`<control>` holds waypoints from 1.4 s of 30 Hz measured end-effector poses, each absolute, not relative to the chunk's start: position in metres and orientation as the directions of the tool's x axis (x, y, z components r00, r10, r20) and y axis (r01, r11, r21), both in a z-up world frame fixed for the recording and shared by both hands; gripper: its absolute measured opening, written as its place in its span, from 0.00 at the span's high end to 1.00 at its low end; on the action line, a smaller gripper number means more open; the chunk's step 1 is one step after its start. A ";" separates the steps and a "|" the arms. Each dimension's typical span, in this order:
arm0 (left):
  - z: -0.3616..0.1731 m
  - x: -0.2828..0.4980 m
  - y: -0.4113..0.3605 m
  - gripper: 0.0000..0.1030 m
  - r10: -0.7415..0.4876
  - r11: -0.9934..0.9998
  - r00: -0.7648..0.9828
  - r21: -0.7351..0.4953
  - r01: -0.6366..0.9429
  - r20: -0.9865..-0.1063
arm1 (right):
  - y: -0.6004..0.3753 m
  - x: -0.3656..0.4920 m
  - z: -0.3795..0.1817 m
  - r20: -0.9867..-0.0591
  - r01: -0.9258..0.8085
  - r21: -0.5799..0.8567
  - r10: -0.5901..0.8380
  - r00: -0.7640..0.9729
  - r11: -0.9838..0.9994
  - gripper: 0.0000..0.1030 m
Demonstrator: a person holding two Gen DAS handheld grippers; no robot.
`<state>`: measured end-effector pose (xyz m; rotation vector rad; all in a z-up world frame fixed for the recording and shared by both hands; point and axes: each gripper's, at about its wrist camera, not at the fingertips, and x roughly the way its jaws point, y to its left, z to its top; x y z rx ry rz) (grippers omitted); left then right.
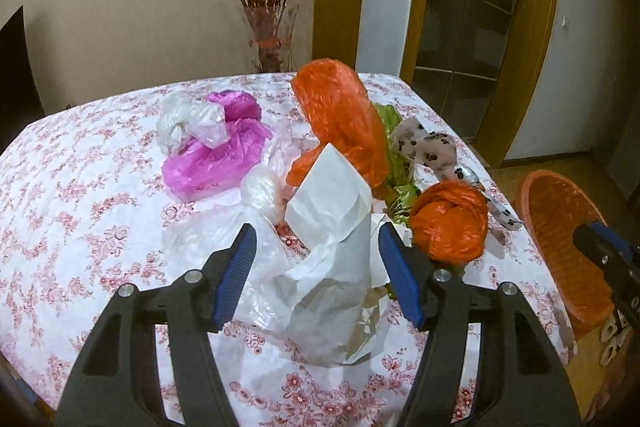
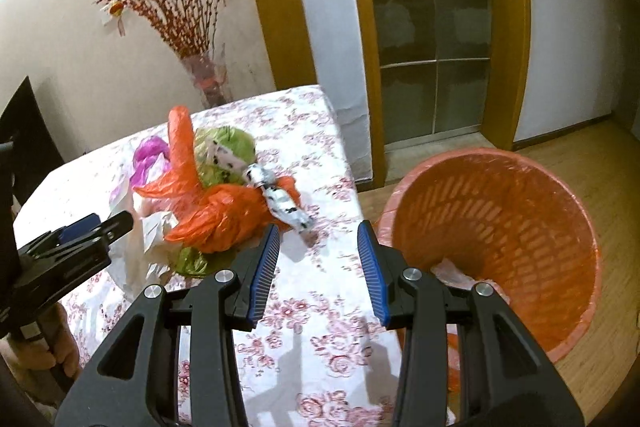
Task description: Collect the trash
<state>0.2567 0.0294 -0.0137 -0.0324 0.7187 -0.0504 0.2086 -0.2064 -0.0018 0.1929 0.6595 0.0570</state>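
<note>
Left hand-held gripper (image 1: pixel 316 259) spread, jaws either side of a crumpled white paper bag (image 1: pixel 336 267) at lower centre, pads not pressing it. Right hand-held gripper (image 2: pixel 318 267) spread, nothing between. Trash pile mid-worktop (image 1: pixel 80 207): orange bag (image 1: pixel 448 223), pink bag (image 1: pixel 216 155). Orange bin (image 2: pixel 520 227) right of frame.

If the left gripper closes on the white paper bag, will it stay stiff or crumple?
The white paper bag is already creased and dented, so it would probably crumple between the left gripper pads. It looks thin and likely light. It stands tall on the tablecloth, so a push may tip it.
</note>
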 end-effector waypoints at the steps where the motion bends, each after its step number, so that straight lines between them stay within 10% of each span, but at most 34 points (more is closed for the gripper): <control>1: -0.016 0.258 0.030 0.51 -0.061 0.998 0.745 -0.050 0.037 -0.664 | -0.205 0.209 -0.002 -0.605 0.006 0.195 0.115 0.788 0.981 0.60; 6: -0.020 0.260 0.035 0.81 -0.106 0.994 0.728 -0.088 0.063 -0.677 | -0.195 0.213 -0.003 -0.613 -0.010 0.198 0.132 0.779 0.980 0.60; 27: 0.034 0.218 0.107 0.83 -0.100 0.983 0.833 -0.185 -0.002 -0.543 | -0.128 0.276 -0.024 -0.710 -0.047 0.258 0.223 0.668 0.965 0.60; 34: 0.035 0.217 0.117 0.83 -0.094 0.981 0.832 -0.194 -0.017 -0.547 | -0.126 0.267 -0.029 -0.699 -0.078 0.254 0.239 0.674 0.964 0.90; 42: 0.033 0.215 0.117 0.83 -0.094 0.978 0.826 -0.206 -0.027 -0.556 | -0.124 0.252 -0.005 -0.656 -0.155 0.284 0.310 0.689 0.946 0.99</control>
